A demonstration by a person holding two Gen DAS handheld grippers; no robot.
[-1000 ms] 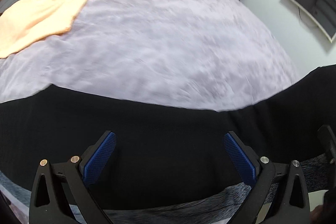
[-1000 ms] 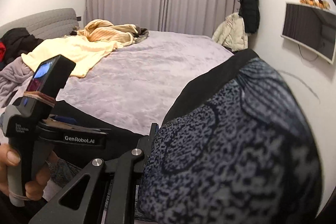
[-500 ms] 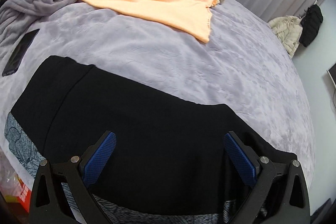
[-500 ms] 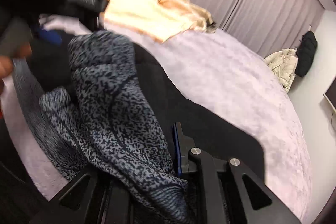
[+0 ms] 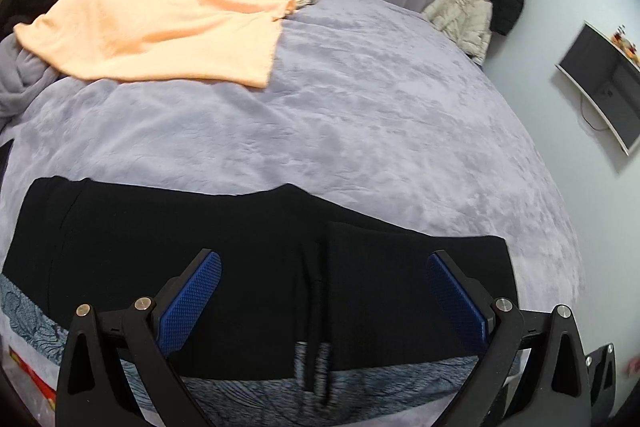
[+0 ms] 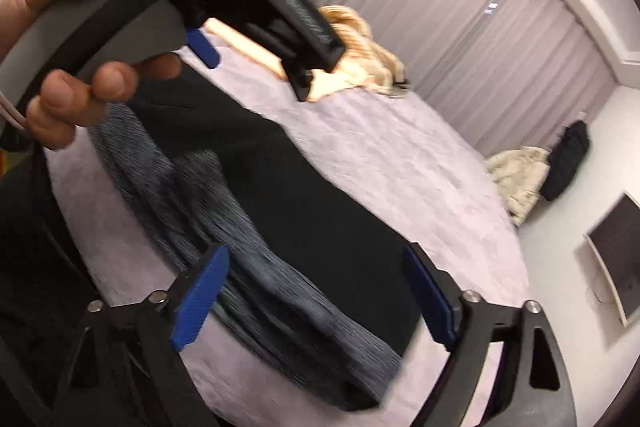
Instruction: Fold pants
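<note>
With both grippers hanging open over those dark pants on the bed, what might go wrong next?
1. The pants lie near the bed's front edge, so they might slide off.
2. The folded-over layer looks uneven at its right end, so a later fold may come out crooked.
3. The left gripper is close to the right gripper, whose jaws have just been opening with nothing between them, so they might bump.

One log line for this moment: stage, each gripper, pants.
stage: fold laid down | left gripper: open, empty | right gripper: jaws just opened, nothing gripped | pants: on bed, one end doubled over
</note>
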